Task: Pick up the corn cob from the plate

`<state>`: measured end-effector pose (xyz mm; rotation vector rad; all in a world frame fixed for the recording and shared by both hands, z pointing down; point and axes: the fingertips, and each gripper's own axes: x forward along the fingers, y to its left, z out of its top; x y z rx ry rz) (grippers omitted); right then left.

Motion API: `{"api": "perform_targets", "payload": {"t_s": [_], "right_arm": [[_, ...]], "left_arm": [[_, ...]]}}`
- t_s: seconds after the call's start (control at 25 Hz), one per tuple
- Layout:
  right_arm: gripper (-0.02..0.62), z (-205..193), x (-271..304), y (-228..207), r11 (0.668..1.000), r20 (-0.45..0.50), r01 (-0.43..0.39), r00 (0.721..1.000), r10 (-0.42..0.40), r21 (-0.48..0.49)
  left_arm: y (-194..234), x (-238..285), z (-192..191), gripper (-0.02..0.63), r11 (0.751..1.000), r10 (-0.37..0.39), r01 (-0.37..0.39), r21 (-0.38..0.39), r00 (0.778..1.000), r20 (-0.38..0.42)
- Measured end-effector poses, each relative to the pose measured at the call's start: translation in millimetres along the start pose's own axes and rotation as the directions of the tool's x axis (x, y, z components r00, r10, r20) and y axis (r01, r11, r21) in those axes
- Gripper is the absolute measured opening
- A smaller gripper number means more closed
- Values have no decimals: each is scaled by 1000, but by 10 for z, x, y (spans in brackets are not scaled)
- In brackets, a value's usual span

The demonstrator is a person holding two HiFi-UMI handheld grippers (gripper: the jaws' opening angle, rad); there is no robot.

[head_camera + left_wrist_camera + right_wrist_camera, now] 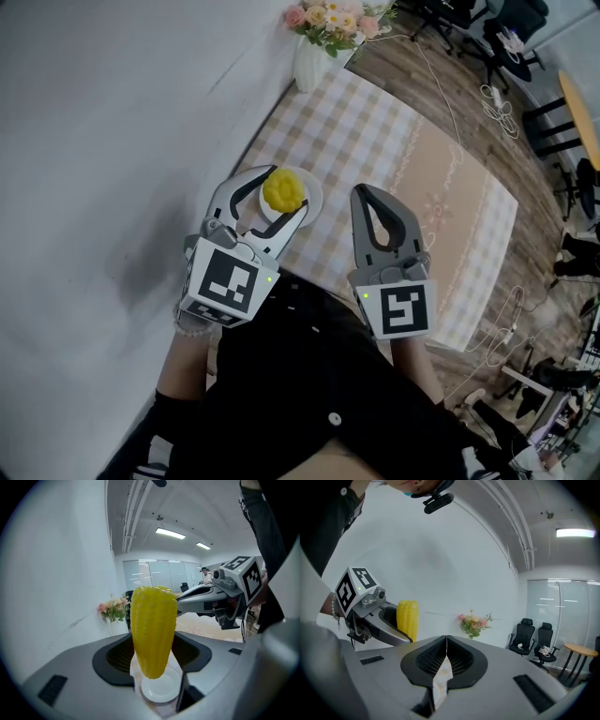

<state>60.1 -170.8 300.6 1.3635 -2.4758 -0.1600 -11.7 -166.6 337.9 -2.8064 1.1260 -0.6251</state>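
Note:
A yellow corn cob (153, 629) stands upright between the jaws of my left gripper (277, 199), which is shut on it and holds it in the air above a small white plate (161, 690). From the head view the cob (283, 190) covers most of the plate (313, 192), which lies on the checked tablecloth near the wall. My right gripper (371, 208) hovers to the right of the plate with its jaws shut and nothing between them. In the right gripper view the cob (407, 618) shows at the left, gripped by the left gripper (393, 623).
A white vase of pink flowers (317, 47) stands at the table's far corner by the white wall (112, 122). The table (441, 206) carries a checked and floral cloth. Office chairs (506, 28) and cables (497, 103) sit on the wooden floor beyond.

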Motion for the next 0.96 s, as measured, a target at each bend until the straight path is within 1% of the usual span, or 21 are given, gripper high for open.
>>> {"api": "perform_targets", "payload": {"t_s": [0.12, 0.76, 0.96], "right_arm": [[43, 6, 0, 15, 1000, 4, -2, 1000, 2, -1], [43, -62, -19, 38, 1000, -23, -2, 1000, 2, -1], [43, -29, 31, 28, 1000, -6, -5, 1000, 5, -3]], "left_arm": [[10, 0, 69, 259, 1000, -9, 9, 21, 1000, 13], [16, 3, 14, 259, 1000, -23, 23, -1, 1000, 7], [60, 21, 21, 259, 1000, -19, 19, -3, 1000, 11]]}}
